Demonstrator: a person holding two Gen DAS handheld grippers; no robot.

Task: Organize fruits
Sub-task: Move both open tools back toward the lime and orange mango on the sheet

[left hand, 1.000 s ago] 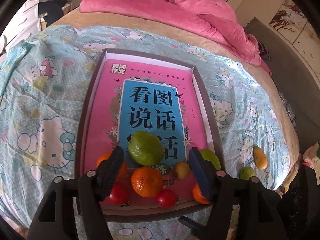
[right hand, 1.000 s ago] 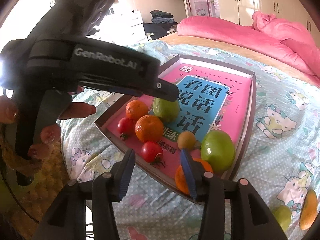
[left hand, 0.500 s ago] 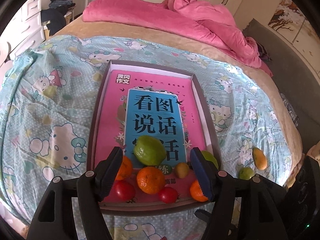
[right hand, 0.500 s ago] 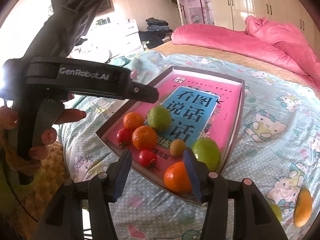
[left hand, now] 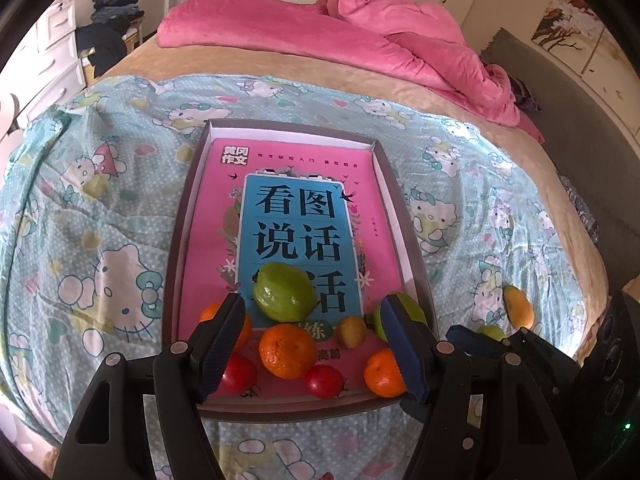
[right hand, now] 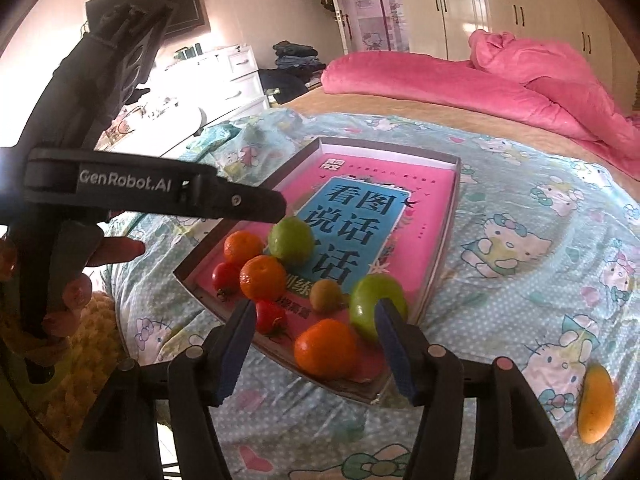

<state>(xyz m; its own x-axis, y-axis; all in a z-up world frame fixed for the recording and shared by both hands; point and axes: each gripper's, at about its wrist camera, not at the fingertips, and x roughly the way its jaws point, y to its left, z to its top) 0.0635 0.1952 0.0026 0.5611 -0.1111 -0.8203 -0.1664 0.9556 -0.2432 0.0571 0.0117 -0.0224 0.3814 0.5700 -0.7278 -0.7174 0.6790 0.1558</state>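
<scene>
A shallow grey tray [left hand: 182,216] lay on a bed covered with a pale blue cartoon-cat quilt [left hand: 92,184], and a pink book with a blue title panel [left hand: 296,216] filled its floor. The fruit sat bunched at the tray's near end: a large green fruit [left hand: 285,297] on the blue panel, an orange [left hand: 287,350] just in front of it, another orange [right hand: 325,348] at the near corner, a small brownish-green fruit [right hand: 325,295], a second green fruit [right hand: 370,300] against the tray's right wall, and a red tomato [right hand: 271,317]. Off the tray, on the quilt well to the right, lay a yellow-orange mango [right hand: 597,404]. The right gripper [right hand: 316,356] hung over the near corner, its jaws opening around the corner orange with the blue pads clear of it on both sides. The left gripper [left hand: 314,344] hovered above the fruit cluster with its jaws spread apart and nothing pinched. A rumpled pink duvet [left hand: 360,36] was heaped at the far end of the bed.
</scene>
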